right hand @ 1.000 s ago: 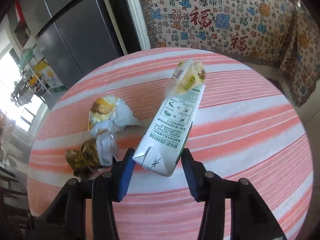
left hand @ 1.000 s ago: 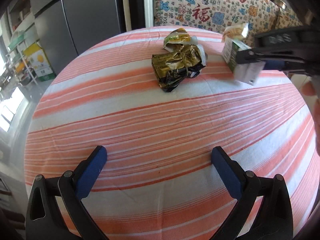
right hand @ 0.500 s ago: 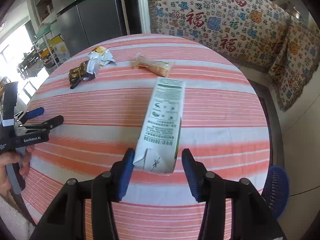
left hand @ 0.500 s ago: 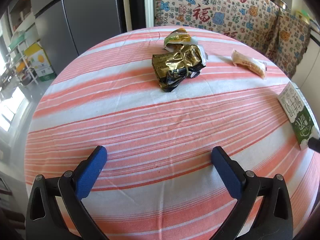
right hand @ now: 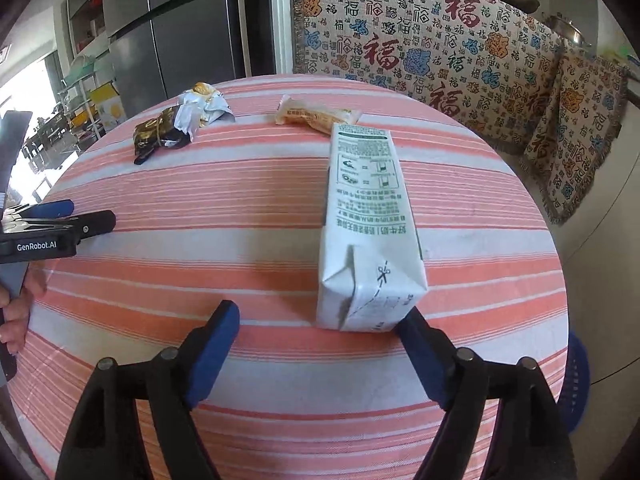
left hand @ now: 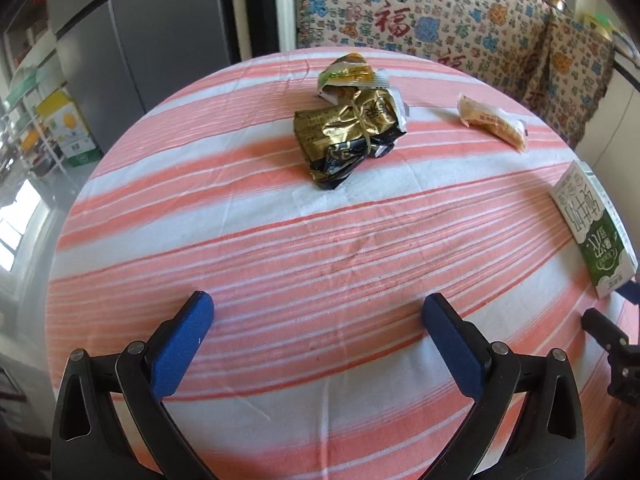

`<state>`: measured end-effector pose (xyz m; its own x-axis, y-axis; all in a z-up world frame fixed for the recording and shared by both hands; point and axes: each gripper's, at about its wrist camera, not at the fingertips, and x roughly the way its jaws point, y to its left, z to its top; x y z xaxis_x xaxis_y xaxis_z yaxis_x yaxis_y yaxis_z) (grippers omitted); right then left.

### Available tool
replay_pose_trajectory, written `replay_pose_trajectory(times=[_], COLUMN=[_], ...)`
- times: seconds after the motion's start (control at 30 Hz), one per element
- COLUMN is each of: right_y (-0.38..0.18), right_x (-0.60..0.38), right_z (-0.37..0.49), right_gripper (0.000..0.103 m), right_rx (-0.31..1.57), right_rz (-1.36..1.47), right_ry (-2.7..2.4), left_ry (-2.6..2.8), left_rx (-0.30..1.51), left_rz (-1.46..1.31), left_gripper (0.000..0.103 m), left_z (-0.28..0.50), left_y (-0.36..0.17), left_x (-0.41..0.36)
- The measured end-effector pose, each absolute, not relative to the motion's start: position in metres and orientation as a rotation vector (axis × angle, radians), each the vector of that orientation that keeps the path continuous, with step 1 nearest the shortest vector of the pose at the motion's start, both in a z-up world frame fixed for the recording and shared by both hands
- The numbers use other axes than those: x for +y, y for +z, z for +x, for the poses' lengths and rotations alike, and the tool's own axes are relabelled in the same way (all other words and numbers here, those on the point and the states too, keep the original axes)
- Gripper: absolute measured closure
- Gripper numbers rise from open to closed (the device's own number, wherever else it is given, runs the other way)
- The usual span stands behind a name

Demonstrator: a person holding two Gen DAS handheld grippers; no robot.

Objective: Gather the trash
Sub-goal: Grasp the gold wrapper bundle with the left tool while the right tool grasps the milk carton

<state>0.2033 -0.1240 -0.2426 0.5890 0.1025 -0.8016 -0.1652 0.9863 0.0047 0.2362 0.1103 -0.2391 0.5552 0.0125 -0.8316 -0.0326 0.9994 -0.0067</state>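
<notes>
A white and green milk carton (right hand: 368, 232) lies flat on the striped tablecloth (right hand: 240, 208), near the table's right edge (left hand: 592, 232). My right gripper (right hand: 318, 316) is opening. The carton's near end sits between its blue fingers close to the right one, and the pads do not press on it. My left gripper (left hand: 318, 304) hovers open over bare cloth with nothing between its fingers. Farther back lie a crumpled gold wrapper (left hand: 348, 136), a green and yellow wrapper (left hand: 348, 76) behind it, and a pale snack packet (left hand: 494, 126).
A blue plastic basket (right hand: 576, 380) stands on the floor past the table's right edge. A grey fridge (right hand: 180, 32) and a seat draped in patterned cloth (right hand: 420, 40) stand behind the table. A hand (right hand: 16, 312) holds the left gripper (right hand: 60, 220) at the left.
The right gripper carried the carton from over the far wrappers to the table's right side, laid it on the cloth and spread its jaws. The left gripper stayed put.
</notes>
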Motion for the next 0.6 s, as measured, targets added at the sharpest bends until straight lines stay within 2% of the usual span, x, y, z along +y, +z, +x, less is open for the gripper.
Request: replay_pose_trajectory(times=[0.07, 0.2, 0.37, 0.47, 0.5, 0.53, 0.6], right_y=[-0.243, -0.244, -0.244, -0.244, -0.244, -0.244, -0.243], right_x=[-0.124, -0.125, -0.125, -0.126, -0.125, -0.126, -0.126], right_z=[0.203, 0.202, 0.203, 0.202, 0.202, 0.202, 0.202], right_gripper=[0.020, 0.020, 0.020, 0.020, 0.020, 0.020, 0.020], right_rx=[0.927, 0.924, 0.924, 0.924, 0.924, 0.924, 0.924], right_rz=[-0.075, -0.072, -0.074, -0.072, -0.072, -0.072, -0.071], right_ry=[0.154, 0.155, 0.154, 0.155, 0.155, 0.155, 0.152], left_ry=[-0.007, -0.143, -0.208, -0.256, -0.277, -0.297, -0.320], left_rx=[1.000, 0.924, 0.893, 0.900, 0.892, 0.890, 0.909], left_rz=[-0.017, -0.125, 0.089, 0.064, 0.046, 0.033, 0.001], left_gripper=[0.000, 0.001, 0.001, 0.002, 0.011, 0.031, 0.051], left_z=[0.252, 0.283, 0.321, 0.336, 0.336, 0.334, 0.330], left_y=[-0.235, -0.216, -0.216, -0.221, -0.221, -0.221, -0.222], left_x=[0.117, 0.134, 0.117, 0.118, 0.118, 0.117, 0.116])
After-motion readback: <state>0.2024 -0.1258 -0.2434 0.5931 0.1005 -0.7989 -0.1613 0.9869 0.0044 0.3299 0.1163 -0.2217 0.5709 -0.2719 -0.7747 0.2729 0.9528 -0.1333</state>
